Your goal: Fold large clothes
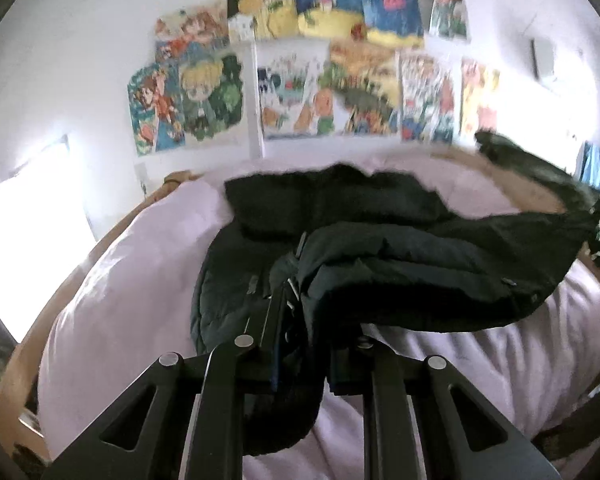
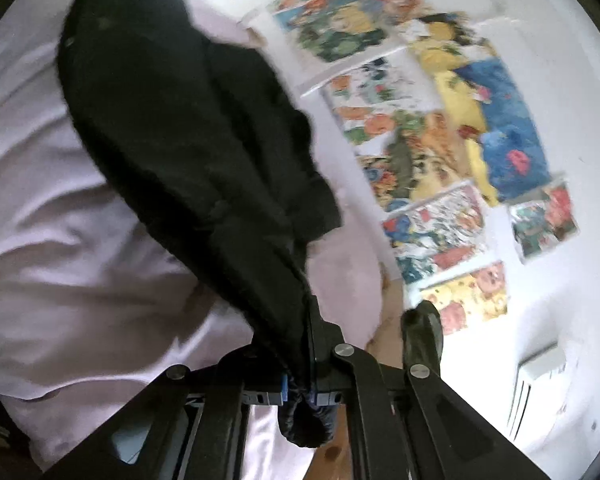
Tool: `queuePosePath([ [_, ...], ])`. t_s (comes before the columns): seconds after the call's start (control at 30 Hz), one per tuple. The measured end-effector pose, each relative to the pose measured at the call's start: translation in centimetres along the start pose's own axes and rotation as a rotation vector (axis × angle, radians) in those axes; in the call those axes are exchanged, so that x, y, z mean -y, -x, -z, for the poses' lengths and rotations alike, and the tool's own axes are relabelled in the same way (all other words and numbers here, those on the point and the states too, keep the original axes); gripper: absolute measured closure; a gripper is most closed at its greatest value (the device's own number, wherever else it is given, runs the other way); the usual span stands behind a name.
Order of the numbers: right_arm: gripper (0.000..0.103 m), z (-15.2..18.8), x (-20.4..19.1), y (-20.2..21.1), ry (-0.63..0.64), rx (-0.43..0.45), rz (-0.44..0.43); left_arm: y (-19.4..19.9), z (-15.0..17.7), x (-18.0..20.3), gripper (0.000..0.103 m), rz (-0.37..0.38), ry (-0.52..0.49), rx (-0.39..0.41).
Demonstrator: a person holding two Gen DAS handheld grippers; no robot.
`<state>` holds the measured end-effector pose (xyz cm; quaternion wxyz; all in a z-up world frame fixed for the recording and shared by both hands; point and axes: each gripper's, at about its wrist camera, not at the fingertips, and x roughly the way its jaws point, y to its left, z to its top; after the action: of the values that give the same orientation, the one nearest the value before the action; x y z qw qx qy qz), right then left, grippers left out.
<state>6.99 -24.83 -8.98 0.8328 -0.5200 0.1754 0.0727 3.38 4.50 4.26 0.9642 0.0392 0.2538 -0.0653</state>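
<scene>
We see the left gripper [image 1: 300, 320] with its jaws drawn in tight on a fold of the black jacket [image 1: 380, 256]; the fabric bunches up between the fingers and spills over the right one. The jacket's body lies across the pale pink bedding [image 1: 112, 300], its far edge reaching toward the wall, and one end lifts off the bed toward the right of the left wrist view. A wooden bed frame [image 1: 32, 344] curves round the mattress on the left. Colourful posters [image 1: 324, 92] cover the white wall behind.

In the right wrist view the right gripper [image 2: 306, 384] is clamped on another edge of the jacket [image 2: 188, 140], which hangs from the jaws in a taut dark swathe above the bedding [image 2: 60, 248]. The picture is blurred, so we probably cannot name which hem it is. Posters [image 2: 440, 152] fill the wall at right.
</scene>
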Motion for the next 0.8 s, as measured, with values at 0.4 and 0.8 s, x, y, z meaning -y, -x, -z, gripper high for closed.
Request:
queuePosePath([
  [0.4,0.096,-1.4,3.4,2.2,-0.174,0.028,0.062,2.2,-4.6,1.2,0.090,-0.008,-0.089,0.097],
  [0.8,0.096,-7.5,9.9,-3.4,-0.326,0.017,0.119,-6.5,-15.2,-1.6,0.098,-0.012,-0.115,0.008],
])
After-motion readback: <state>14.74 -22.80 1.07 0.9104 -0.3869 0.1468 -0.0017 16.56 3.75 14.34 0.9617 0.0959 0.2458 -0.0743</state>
